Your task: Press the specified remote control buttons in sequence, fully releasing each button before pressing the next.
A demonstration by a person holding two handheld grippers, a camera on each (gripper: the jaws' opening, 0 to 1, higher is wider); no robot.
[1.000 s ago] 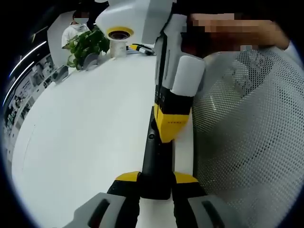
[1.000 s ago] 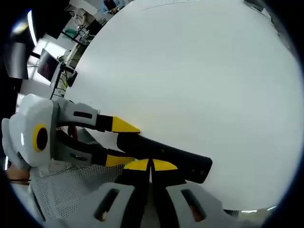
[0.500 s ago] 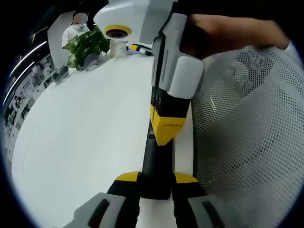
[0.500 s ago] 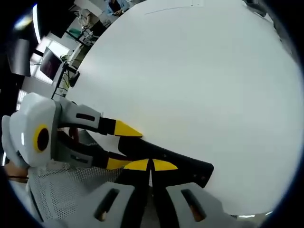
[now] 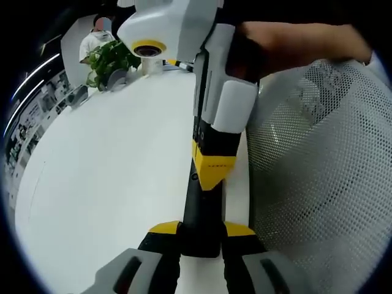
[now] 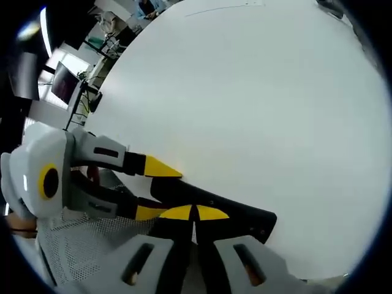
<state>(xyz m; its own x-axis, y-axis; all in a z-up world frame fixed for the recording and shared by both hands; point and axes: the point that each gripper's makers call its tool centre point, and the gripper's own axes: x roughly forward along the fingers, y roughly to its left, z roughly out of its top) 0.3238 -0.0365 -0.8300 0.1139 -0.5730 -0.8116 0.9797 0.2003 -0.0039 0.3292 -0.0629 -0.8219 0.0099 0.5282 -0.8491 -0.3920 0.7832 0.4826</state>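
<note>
A slim black remote control (image 5: 197, 205) lies along the right edge of the white table (image 5: 110, 159). My left gripper (image 5: 202, 228) is shut on its near end, one yellow fingertip on each side. My right gripper (image 5: 213, 173) comes down from above, held by a hand (image 5: 294, 43), and its yellow tips rest on the remote's top face. In the right gripper view, my right gripper (image 6: 195, 212) is shut, its tips together on the remote (image 6: 242, 215). My left gripper (image 6: 153, 190) reaches in from the left and clamps the remote's end.
White mesh (image 5: 318, 165) rises just beyond the table's right edge, next to the remote. A potted plant (image 5: 110, 58) stands at the table's far end, with a person in white (image 5: 93, 40) behind it. Monitors and stands (image 6: 64, 82) sit beyond the table (image 6: 245, 92).
In the left gripper view, my right gripper has slid a little nearer along the remote and leaned left. The left gripper keeps the same hold.
</note>
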